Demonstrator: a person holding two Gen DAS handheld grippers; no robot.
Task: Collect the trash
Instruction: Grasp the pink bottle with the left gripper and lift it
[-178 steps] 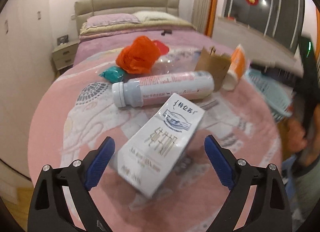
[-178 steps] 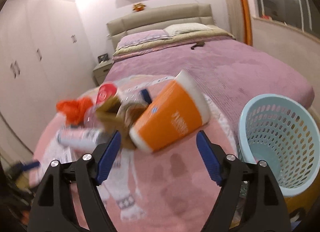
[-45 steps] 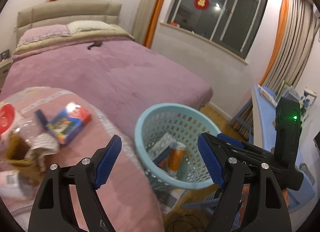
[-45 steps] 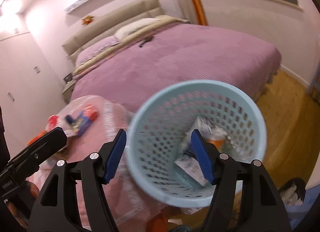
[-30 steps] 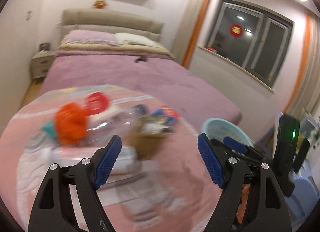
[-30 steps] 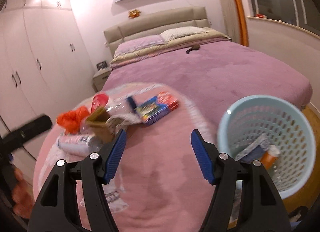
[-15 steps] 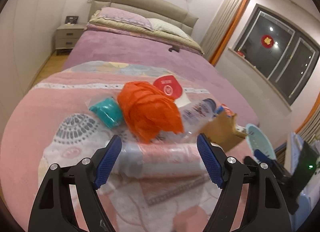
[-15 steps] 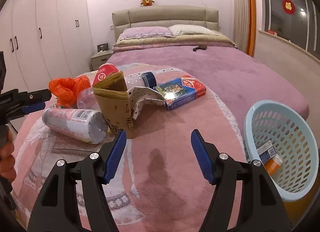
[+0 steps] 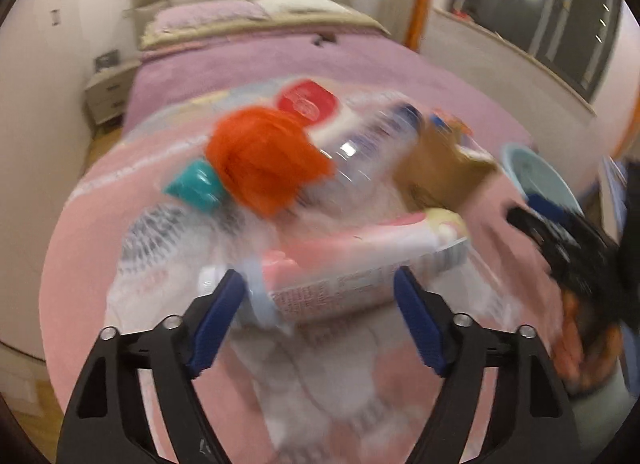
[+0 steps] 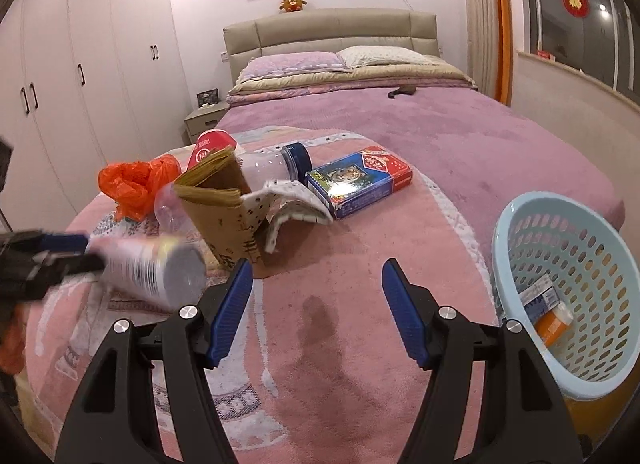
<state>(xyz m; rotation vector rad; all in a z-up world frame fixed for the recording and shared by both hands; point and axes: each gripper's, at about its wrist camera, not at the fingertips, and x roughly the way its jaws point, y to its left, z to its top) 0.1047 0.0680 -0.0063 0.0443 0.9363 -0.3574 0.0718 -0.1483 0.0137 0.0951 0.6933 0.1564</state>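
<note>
The left tool (image 9: pixel 318 316) has its jaws wide, with nothing pressed between them. The long pink-and-white can (image 9: pixel 352 264) lies on its side on the pink blanket (image 10: pixel 352 264), right in front of this tool and a bit into the gap. It looks light, hard and round, so it may roll or slip. Grab it across its middle. The right tool (image 10: pixel 316 304) is partly open and holds nothing. The blue basket (image 10: pixel 520 224) sits to that tool's right, with some trash inside.
</note>
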